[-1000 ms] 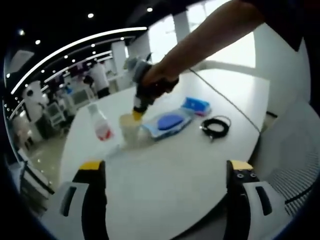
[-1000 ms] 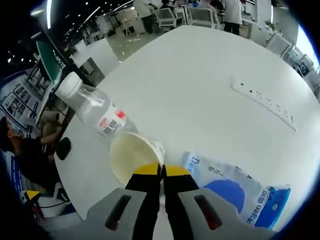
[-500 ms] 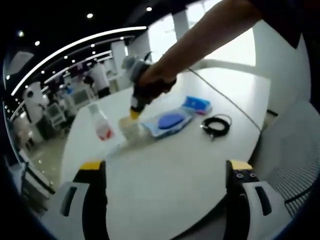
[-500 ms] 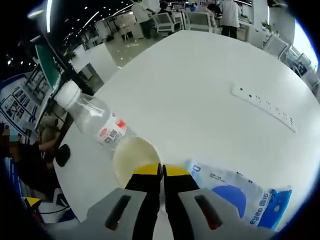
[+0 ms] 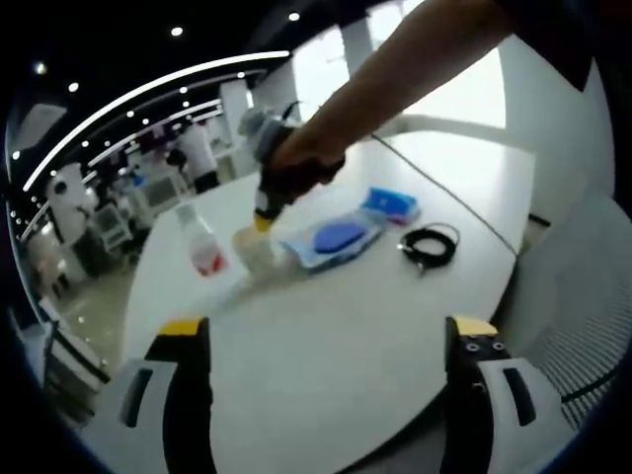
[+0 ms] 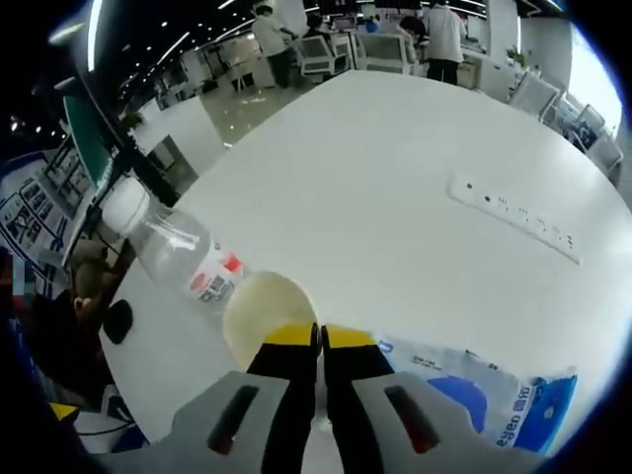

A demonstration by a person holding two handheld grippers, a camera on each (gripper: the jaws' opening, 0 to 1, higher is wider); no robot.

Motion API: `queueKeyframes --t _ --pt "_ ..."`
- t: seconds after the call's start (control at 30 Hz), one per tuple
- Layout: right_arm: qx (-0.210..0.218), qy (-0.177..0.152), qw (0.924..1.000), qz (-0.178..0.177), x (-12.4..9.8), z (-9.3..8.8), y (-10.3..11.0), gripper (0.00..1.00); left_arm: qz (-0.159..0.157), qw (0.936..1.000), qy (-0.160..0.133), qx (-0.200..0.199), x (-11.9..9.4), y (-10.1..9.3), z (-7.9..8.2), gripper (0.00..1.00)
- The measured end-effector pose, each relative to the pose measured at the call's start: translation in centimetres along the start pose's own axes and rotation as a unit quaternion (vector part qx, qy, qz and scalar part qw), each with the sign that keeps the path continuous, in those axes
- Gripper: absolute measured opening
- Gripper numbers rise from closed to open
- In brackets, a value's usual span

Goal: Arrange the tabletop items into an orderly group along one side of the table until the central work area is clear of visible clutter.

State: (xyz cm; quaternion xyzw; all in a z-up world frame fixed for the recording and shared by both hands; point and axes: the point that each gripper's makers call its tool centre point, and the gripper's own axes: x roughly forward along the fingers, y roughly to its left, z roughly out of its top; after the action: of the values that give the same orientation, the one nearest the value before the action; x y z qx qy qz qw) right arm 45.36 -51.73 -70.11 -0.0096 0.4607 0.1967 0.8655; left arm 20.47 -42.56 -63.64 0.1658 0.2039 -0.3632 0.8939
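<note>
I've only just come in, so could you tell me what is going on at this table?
A person is tidying a white table. The right gripper, jaws shut on the rim of a translucent cup, holds it beside an upright plastic bottle near the table's edge. A wet-wipes pack, a small blue packet and a coiled black cable lie close by. The left gripper hangs back with jaws open, holding nothing.

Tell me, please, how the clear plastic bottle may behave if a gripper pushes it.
The plastic bottle looks nearly empty, so it is probably light and may tip easily. It stands tall and narrow beside the cup. Its round body would likely roll once down.
</note>
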Motion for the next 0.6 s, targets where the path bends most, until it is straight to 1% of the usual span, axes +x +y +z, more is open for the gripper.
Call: queueKeyframes --t 0.03,0.1,0.17,0.23,0.37,0.43,0.5,0.6 --pt "0.001 -0.001 1.0 0.0 0.0 0.0 0.0 0.03 0.0 1.0 0.001 0.001 0.0 0.0 0.0 0.95" --pt "0.003 -0.015 0.9999 0.001 -0.2 0.4 0.0 0.08 -0.001 1.0 0.001 0.002 0.0 -0.1 -0.1 0.95" --pt "0.001 -0.015 0.9999 0.004 -0.2 0.5 0.1 0.13 -0.002 1.0 0.002 0.003 0.1 -0.1 -0.1 0.95" --pt "-0.019 -0.024 0.9995 0.006 -0.3 0.7 0.3 0.18 -0.003 1.0 0.004 0.005 0.1 -0.1 -0.2 0.95" --pt "-0.032 -0.038 0.9986 0.016 -0.8 0.9 0.9 0.28 -0.004 1.0 0.003 0.006 0.1 -0.2 -0.2 0.95" --pt "-0.033 -0.047 0.998 0.026 -1.0 1.0 1.3 0.37 -0.002 1.0 0.001 0.005 0.1 -0.1 -0.1 0.95" --pt "-0.036 -0.049 0.9976 0.033 -1.3 0.9 1.6 0.43 0.001 1.0 -0.003 0.004 0.0 0.1 0.0 0.95" --pt "-0.045 -0.061 0.9965 0.034 -1.7 1.0 1.8 0.44 0.002 1.0 -0.006 -0.002 0.0 0.2 0.1 0.95"
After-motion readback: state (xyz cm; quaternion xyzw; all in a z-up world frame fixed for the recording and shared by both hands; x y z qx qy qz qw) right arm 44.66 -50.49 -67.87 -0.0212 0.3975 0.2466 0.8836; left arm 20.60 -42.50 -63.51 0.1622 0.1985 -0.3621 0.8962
